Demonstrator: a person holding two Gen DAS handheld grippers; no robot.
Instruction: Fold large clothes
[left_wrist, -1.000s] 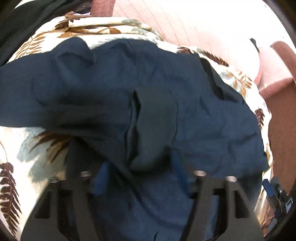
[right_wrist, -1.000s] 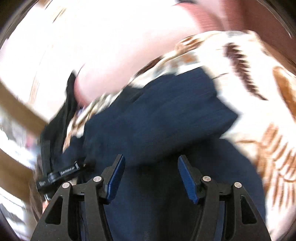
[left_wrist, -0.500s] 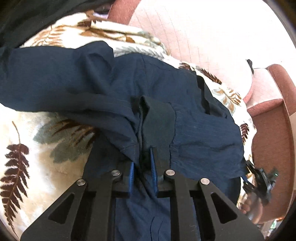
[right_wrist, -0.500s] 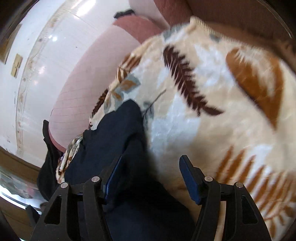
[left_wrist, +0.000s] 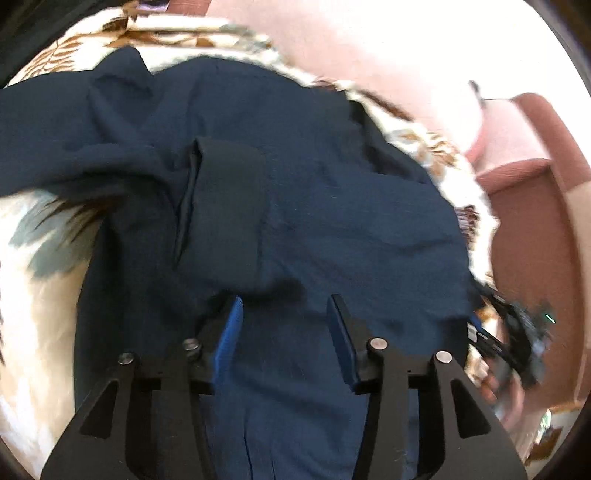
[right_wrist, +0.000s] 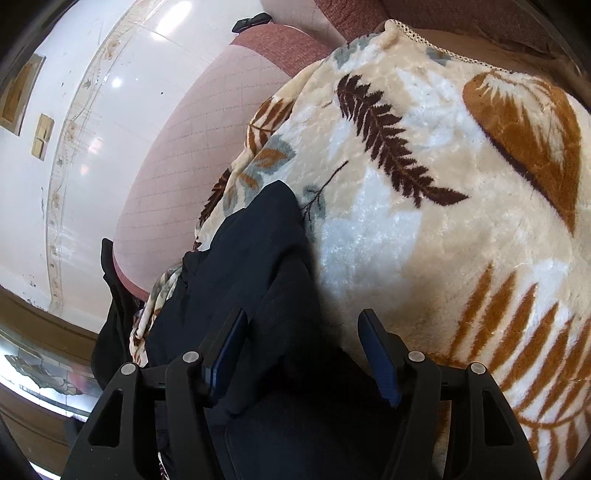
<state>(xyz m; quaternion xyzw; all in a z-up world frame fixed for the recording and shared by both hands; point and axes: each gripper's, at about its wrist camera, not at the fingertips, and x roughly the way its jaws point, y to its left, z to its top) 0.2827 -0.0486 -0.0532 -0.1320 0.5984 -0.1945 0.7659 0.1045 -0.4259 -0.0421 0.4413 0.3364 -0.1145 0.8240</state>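
Navy cloth fills the left wrist view: the dark blue garment (left_wrist: 332, 206) lies crumpled across a cream fleece blanket (left_wrist: 33, 295) printed with brown and grey-blue fern leaves. Far left, blanket shows bare beside the garment's edge. Moving in, a darker folded flap (left_wrist: 225, 210) sits on top of the cloth, just ahead of the left gripper (left_wrist: 284, 325). That gripper hangs over the fabric with its blue-padded fingers (left_wrist: 231, 332) spread apart and nothing between them but the cloth lying below. Further right the garment's edge drops off, and past it the other gripper (left_wrist: 517, 332) shows, blurred, at the blanket's border. Behind that stands a reddish-brown upholstered sofa arm (left_wrist: 535, 206).

Over to the right wrist view. At far left, white floor tiles (right_wrist: 74, 147) with a patterned border. Then a pink quilted cushion (right_wrist: 184, 155), with a black piece of cloth (right_wrist: 114, 295) hanging at its near end. Next, the garment (right_wrist: 255, 266) lies in a long bunched ridge running away from the camera along the blanket's left side. The right gripper (right_wrist: 299, 354) has its fingers (right_wrist: 376, 358) wide apart; the left one is over the navy ridge, the right one over fleece. Whether they touch the cloth, I cannot tell. To the right, the blanket (right_wrist: 461, 184) spreads wide, ferns sharp.
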